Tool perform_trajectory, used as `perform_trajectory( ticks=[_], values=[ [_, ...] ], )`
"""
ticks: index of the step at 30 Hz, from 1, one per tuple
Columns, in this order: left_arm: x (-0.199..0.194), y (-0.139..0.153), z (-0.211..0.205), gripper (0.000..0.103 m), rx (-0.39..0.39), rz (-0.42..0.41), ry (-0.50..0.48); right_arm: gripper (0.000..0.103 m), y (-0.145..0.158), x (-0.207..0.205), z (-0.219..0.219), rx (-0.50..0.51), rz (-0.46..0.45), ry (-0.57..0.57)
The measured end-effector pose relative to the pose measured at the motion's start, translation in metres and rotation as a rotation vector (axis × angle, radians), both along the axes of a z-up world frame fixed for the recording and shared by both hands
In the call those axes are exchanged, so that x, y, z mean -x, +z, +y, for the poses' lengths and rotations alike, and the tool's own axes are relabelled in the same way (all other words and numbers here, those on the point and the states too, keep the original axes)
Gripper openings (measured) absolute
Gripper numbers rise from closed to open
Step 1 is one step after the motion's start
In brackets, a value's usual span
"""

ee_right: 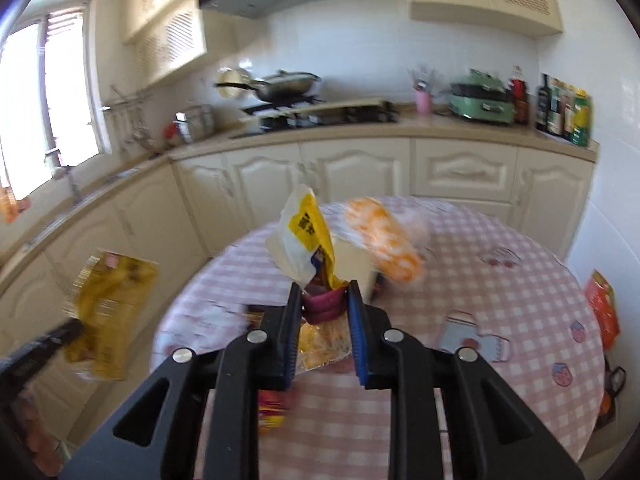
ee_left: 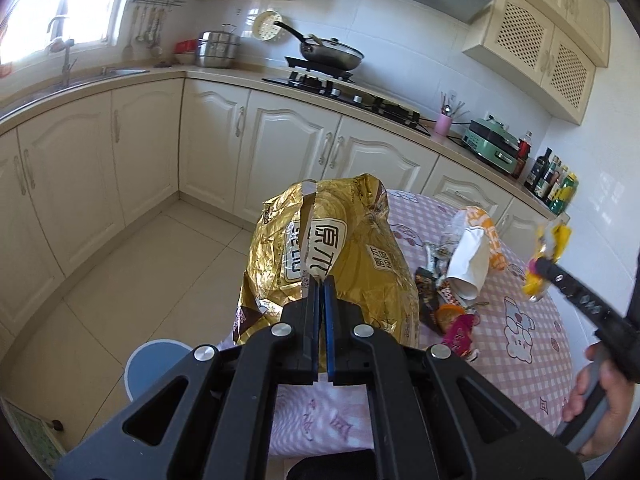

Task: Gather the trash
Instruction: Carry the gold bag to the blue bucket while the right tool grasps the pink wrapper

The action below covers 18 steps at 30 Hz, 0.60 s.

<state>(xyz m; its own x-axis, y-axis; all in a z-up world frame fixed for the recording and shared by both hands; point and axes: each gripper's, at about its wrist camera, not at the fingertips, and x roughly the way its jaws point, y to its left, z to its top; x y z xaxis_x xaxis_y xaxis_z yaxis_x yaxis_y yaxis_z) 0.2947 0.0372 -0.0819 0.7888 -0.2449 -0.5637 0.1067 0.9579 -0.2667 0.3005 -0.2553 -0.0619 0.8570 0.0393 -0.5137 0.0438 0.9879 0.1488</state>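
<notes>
While the left gripper (ee_left: 320,280) has its fingers pressed nearly together on the edge of a large crinkled gold foil bag (ee_left: 332,248) with printed characters, that bag hangs upright in the air at the near-left edge of the round table with pink checked cloth (ee_left: 532,344). Bag also shows in the right wrist view (ee_right: 108,304), blurred, off the table's left side.

Right gripper (ee_right: 325,286): fingers partly closed, clamped on a crumpled yellow and white plastic wrapper (ee_right: 306,236) with a purple-pink bit at the pinch point. Wrapper sticks up from the fingertips, above the table's near half. Same wrapper in the left wrist view (ee_left: 550,258), lifted over the table's right part, with the person's right hand (ee_left: 600,400) on the gripper handle below it.

Rest of the trash on the table, around its middle:
- white paper cup (ee_left: 470,264) lying on its side
- orange and white plastic bag (ee_left: 486,236) just behind the cup, touching it
- dark snack wrappers (ee_left: 430,300) and a pink wrapper (ee_left: 460,330) on the cup's near side; exact overlap can't be told

Right wrist view is motion-blurred, small items there unreadable. Round blue stool (ee_left: 156,364) sits on the floor off the table's left edge. Beyond the table's far edge: cream cabinets and a counter carrying a green tabletop cooker (ee_left: 494,144).
</notes>
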Motion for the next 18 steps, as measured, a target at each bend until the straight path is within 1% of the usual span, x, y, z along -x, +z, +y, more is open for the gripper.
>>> perform_trajectory(
  ticks=[3,4,6,7,10,13,18],
  values=[
    [0.002,-0.009,0.024,0.001,-0.001,0.017,0.048,0.022,0.009,-0.004,0.047,-0.028,-0.009,0.159],
    [0.004,-0.012,0.031,0.001,-0.005,0.026,0.066,0.022,0.008,-0.007,0.061,-0.038,0.000,0.204],
    [0.003,-0.022,0.052,0.001,-0.018,0.054,0.114,0.022,-0.004,-0.020,0.102,-0.058,0.041,0.311],
    [0.004,-0.029,0.062,0.001,-0.022,0.070,0.135,0.022,-0.010,-0.025,0.118,-0.062,0.060,0.346],
    [-0.002,-0.048,0.092,0.001,-0.040,0.132,0.204,0.021,-0.040,-0.047,0.178,-0.075,0.147,0.475],
    [-0.011,-0.072,0.114,0.001,-0.070,0.203,0.257,0.021,-0.078,-0.071,0.230,-0.069,0.241,0.561],
    [-0.039,-0.129,0.143,0.001,-0.097,0.359,0.321,0.021,-0.144,-0.103,0.291,-0.049,0.368,0.617]
  ],
)
